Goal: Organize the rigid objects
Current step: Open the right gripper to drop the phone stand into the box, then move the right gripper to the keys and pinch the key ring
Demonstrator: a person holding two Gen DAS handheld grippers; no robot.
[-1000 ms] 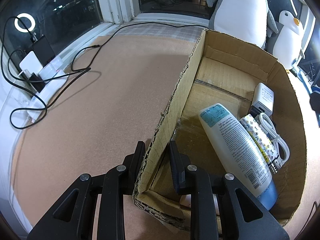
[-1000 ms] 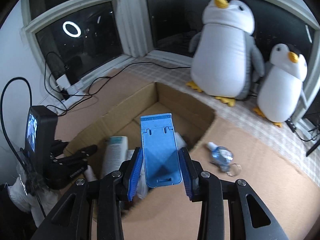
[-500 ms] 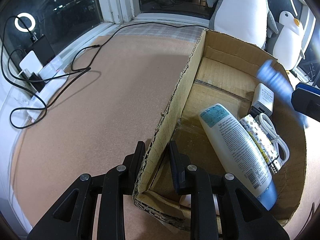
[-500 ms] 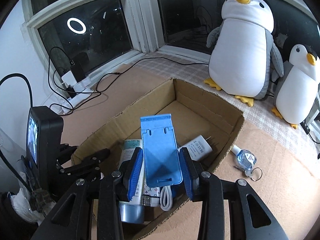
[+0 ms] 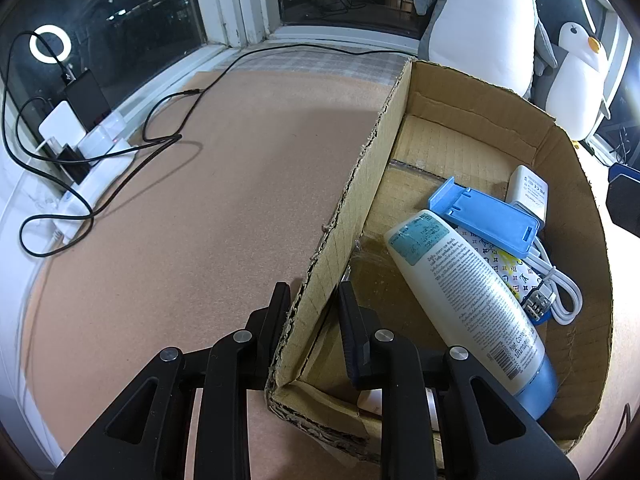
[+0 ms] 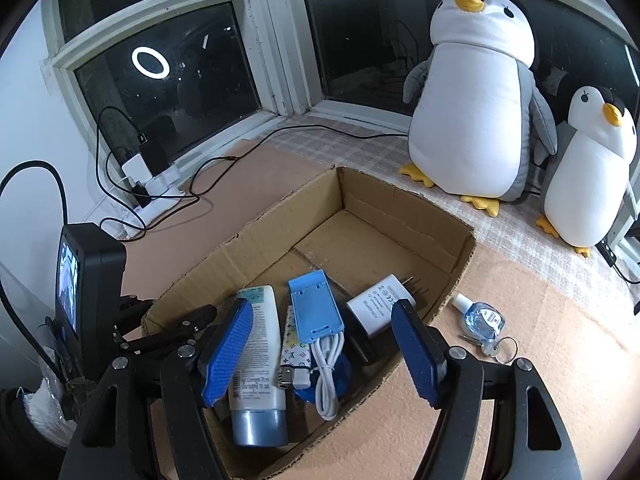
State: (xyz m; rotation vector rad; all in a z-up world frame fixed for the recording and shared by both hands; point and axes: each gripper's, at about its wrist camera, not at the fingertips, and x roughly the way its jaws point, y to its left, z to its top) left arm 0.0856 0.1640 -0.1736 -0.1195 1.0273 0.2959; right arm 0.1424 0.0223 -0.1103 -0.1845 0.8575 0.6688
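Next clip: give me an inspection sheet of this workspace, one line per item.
Surface: brown mat, checked cloth beyond.
Job's things: cardboard box holds lotion tube, blue phone stand, white charger, white cable; sanitizer bottle with keys lies outside.
Clutter: two plush penguins.
Grippers: left tool shut on the box wall; right tool opening, nothing between its pads.
Cables: black leads to a power strip.
Surroundings: dark windows.

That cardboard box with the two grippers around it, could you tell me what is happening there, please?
A person is sorting items into the cardboard box. The left gripper is clamped on the box wall. The right gripper hangs above, jaws opening and empty; the blue phone stand lies inside. A small sanitizer bottle and keys remain outside.
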